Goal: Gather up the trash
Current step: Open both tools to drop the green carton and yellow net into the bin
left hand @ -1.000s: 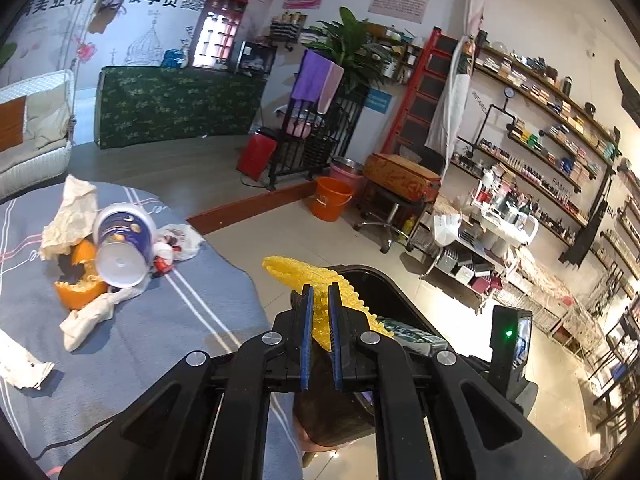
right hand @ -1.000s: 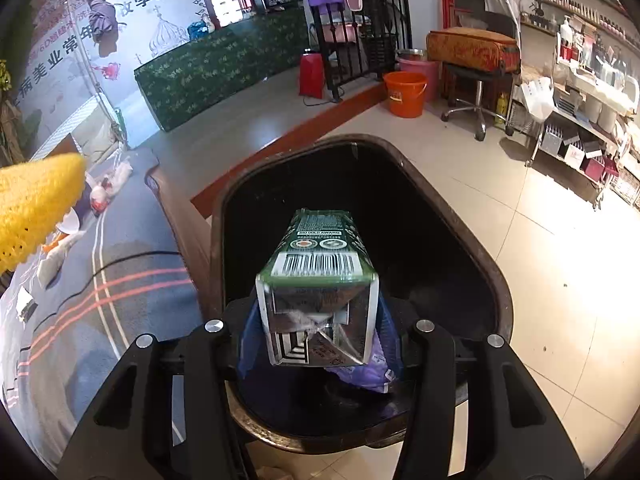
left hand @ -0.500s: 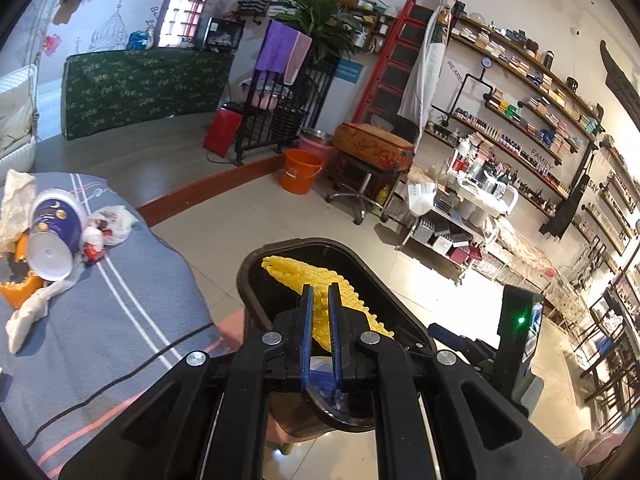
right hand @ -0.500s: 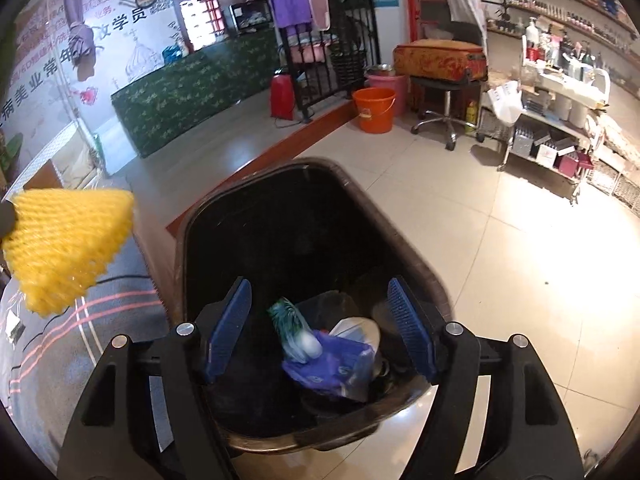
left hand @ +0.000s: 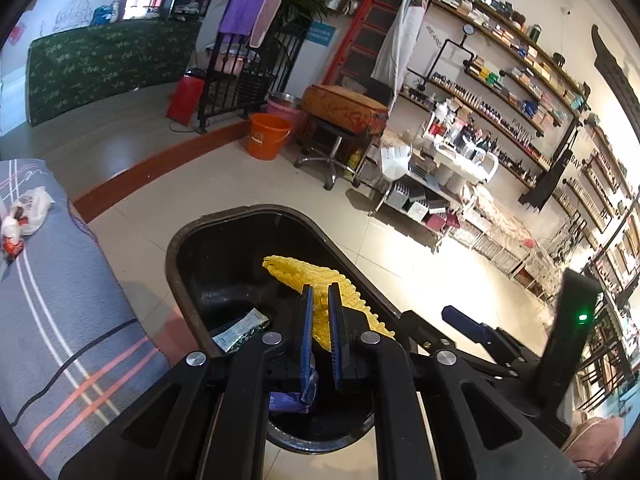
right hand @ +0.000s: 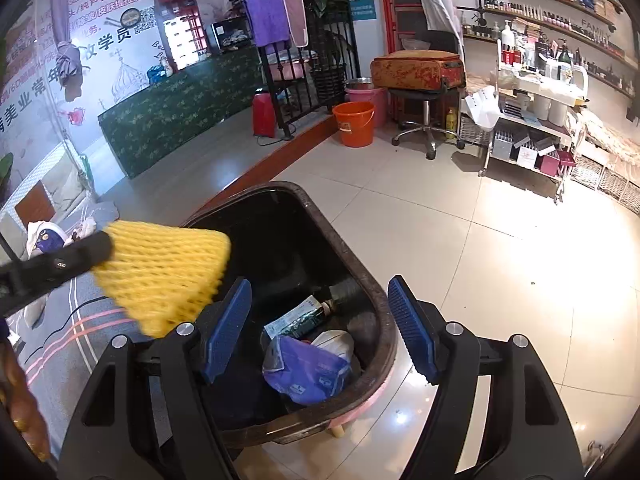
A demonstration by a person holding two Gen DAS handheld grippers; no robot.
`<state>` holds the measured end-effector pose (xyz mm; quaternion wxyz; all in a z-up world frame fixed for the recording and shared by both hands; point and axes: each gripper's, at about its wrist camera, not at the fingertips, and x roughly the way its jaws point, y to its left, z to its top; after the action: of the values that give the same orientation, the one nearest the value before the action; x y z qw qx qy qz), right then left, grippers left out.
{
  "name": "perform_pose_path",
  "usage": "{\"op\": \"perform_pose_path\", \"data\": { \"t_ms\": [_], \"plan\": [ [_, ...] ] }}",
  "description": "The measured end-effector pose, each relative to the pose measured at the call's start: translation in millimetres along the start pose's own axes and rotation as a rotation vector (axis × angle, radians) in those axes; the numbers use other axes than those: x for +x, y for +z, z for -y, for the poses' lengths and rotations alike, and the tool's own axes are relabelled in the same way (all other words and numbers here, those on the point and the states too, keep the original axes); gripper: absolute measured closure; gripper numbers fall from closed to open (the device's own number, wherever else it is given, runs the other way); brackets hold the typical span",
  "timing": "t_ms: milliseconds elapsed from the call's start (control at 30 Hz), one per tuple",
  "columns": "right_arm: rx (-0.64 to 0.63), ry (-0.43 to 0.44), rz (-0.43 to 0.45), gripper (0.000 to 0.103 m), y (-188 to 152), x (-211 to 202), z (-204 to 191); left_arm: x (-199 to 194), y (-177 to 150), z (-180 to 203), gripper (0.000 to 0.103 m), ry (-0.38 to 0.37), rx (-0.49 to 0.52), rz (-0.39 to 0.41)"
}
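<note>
Carton (right hand: 298,317) now binned; right gripper (right hand: 320,330) spread

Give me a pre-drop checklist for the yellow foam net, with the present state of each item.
1. Left tongs shut on the yellow foam net: ok.
2. Net over the mouth of the black bin: ok in the left wrist view; in the right wrist view it hangs at the near rim.
3. Right tongs open and holding nothing: ok.
4. Room in the bin: ok; the green carton and blue bag lie low.
5. Right tongs clear of the net's fall: cannot tell.
</note>
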<state>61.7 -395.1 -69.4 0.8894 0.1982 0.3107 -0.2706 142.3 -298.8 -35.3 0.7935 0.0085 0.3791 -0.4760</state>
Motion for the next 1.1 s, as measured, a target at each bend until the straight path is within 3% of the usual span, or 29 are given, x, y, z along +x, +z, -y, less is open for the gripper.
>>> {"op": "perform_pose_path", "data": {
  "t_ms": [133, 167, 200, 267, 333, 500, 800, 1100],
  "plan": [
    [0.018, -0.015, 0.004, 0.029, 1, -1, 9, 12, -4, -5, 0.092, 0.009, -0.006, -0.054],
    [0.025, -0.020, 0.007, 0.027, 1, -1, 12, 12, -5, -6, 0.083, 0.016, -0.008, -0.060],
    [0.032, -0.026, 0.012, 0.023, 1, -2, 14, 12, -7, -9, 0.061, 0.014, -0.015, -0.065],
    [0.051, -0.039, 0.028, 0.022, 3, -4, 19, 6, -11, -12, 0.037, 0.015, -0.035, -0.048],
    [0.060, -0.045, 0.030, 0.021, 5, -3, 21, -4, -15, -17, 0.034, 0.018, -0.047, -0.031],
    [0.058, -0.023, 0.012, 0.020, 6, 1, 13, -26, -22, -24, 0.016, 0.064, -0.070, 0.001],
    [-0.008, 0.033, -0.009, 0.013, 7, 4, -29, -68, -32, -43, 0.008, 0.164, -0.111, 0.047],
    [-0.096, 0.117, -0.038, 0.013, 0, 4, -72, -110, -44, -68, 0.006, 0.238, -0.164, 0.116]
  ]
}}
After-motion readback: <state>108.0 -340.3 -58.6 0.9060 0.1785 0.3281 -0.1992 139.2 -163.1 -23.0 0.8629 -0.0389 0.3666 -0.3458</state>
